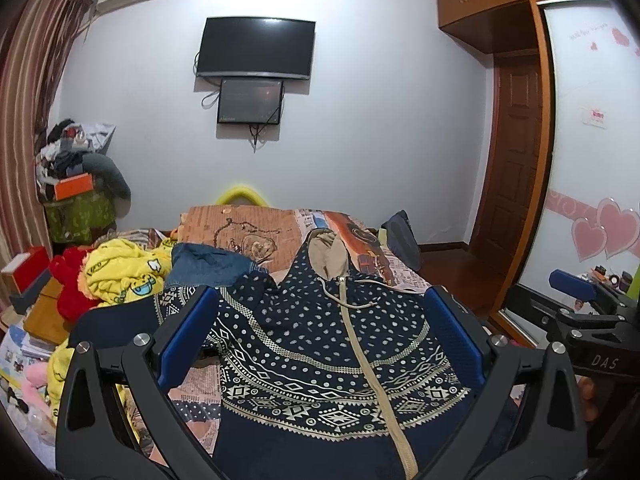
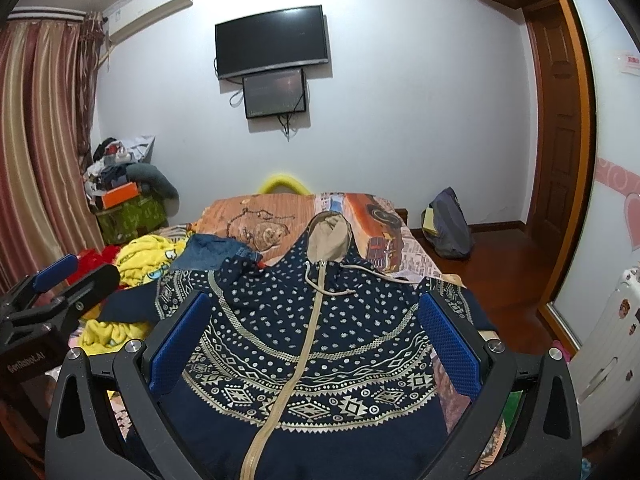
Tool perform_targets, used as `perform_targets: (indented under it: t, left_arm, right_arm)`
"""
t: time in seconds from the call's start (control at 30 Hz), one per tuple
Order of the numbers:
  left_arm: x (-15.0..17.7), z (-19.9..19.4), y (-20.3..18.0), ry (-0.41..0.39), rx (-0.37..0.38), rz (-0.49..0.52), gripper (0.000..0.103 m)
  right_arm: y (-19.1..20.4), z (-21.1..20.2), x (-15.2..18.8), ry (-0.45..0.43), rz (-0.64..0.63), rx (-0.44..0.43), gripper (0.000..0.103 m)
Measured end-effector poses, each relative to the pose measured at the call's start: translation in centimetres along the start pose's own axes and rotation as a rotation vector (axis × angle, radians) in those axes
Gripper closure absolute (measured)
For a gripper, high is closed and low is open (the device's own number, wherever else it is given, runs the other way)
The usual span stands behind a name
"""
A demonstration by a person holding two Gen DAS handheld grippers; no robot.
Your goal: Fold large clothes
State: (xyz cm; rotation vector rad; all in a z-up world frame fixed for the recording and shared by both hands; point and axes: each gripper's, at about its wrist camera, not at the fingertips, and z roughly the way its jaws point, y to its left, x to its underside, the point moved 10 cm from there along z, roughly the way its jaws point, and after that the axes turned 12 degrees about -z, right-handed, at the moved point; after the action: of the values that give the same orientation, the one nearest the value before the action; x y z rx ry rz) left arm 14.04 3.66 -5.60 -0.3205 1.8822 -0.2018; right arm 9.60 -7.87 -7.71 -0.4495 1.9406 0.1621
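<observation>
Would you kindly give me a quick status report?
Left gripper and right gripper open, empty. Navy hoodie flat on bed, unfolded. Denim piece overlaps its sleeve.

both wrist views low, facing hoodie

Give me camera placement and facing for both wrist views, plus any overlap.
Left wrist: sits on the left gripper, facing along the bed over the navy hoodie toward the TV; own open fingers show, right gripper at right edge.
Right wrist: on the right gripper, same heading; own open fingers, left gripper at left edge.
Shared: hoodie, TV, yellow blanket.
</observation>
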Motion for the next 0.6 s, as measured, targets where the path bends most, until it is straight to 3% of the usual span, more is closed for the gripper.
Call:
perform_targets:
  t: [0.1,0.3,0.6]
  left_arm:
    - [-0.4,1.7,1.9,0.018,-0.021,-0.028,0.000]
    - [-1.5,5.5,8.2,0.052,-0.144,-0.111,0.000]
    - [-1.5,10.5,22.3,0.141,-0.327,-0.304,0.000]
  right_arm:
    - [0.1,1.4,-0.2,0.020,-0.002,-0.002,0.000]
    - [0.3,5.3,-0.5,0.067,-0.001,-0.012,0.000]
    - [0.6,11.9,0.0,0.148,-0.027,-0.033,0.000]
